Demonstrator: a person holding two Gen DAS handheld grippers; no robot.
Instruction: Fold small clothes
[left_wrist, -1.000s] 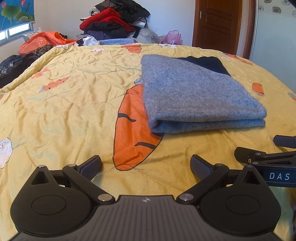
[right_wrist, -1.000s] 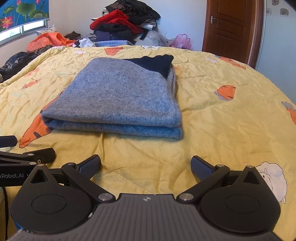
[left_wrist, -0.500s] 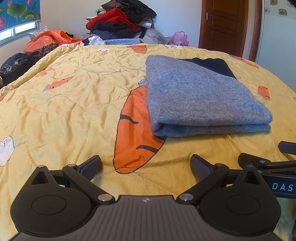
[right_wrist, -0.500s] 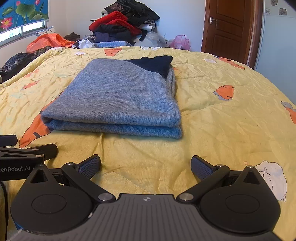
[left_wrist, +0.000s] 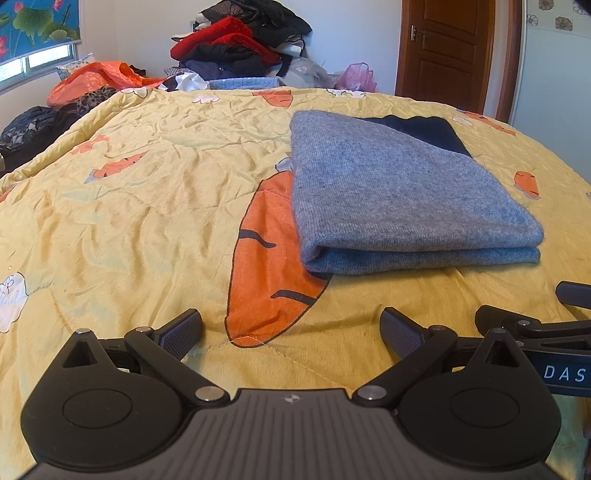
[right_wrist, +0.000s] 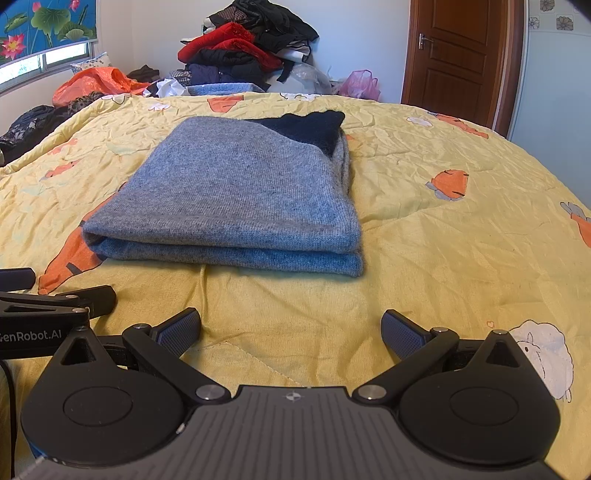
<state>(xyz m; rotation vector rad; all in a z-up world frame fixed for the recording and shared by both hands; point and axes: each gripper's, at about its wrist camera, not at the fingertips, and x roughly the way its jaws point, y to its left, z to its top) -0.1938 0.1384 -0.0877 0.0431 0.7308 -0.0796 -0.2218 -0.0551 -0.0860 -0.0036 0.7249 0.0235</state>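
A grey knitted garment (left_wrist: 399, 192) (right_wrist: 243, 192) with a dark navy part at its far end lies folded flat on the yellow carrot-print quilt (left_wrist: 147, 206) (right_wrist: 443, 236). My left gripper (left_wrist: 291, 330) hovers open and empty near the quilt's front, short of the garment's folded edge and a little to its left. My right gripper (right_wrist: 291, 330) is open and empty too, just in front of the garment's near right corner. Each view catches the other gripper at its edge: the right one (left_wrist: 535, 328) and the left one (right_wrist: 55, 299).
A heap of red, black and dark clothes (left_wrist: 236, 48) (right_wrist: 251, 51) rises beyond the far edge of the bed. An orange bag (left_wrist: 96, 79) and dark fabric lie at the far left. A brown door (right_wrist: 454, 55) stands at the back right.
Both grippers stay open and have drifted slightly back and up from the garment; the left view has turned a little to the left. The folded garment has not moved.
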